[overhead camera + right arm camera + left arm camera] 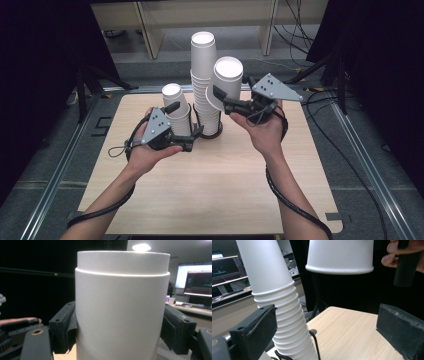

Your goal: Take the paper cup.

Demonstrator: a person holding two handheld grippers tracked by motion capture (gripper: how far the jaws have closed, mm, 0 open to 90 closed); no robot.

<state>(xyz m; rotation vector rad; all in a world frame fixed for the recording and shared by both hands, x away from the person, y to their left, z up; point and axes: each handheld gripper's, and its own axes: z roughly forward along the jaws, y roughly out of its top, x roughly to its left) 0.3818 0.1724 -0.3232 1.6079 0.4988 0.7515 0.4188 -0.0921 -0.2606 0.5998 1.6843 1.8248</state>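
Two tools: right (220,95) pinches smooth white paper cup (227,80), left (192,137) spread

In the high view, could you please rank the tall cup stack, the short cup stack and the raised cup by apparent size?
1. Tall cup stack, clearly largest.
2. Short cup stack and raised cup look alike; the cup is lifted nearer the camera, so I won't rank them.
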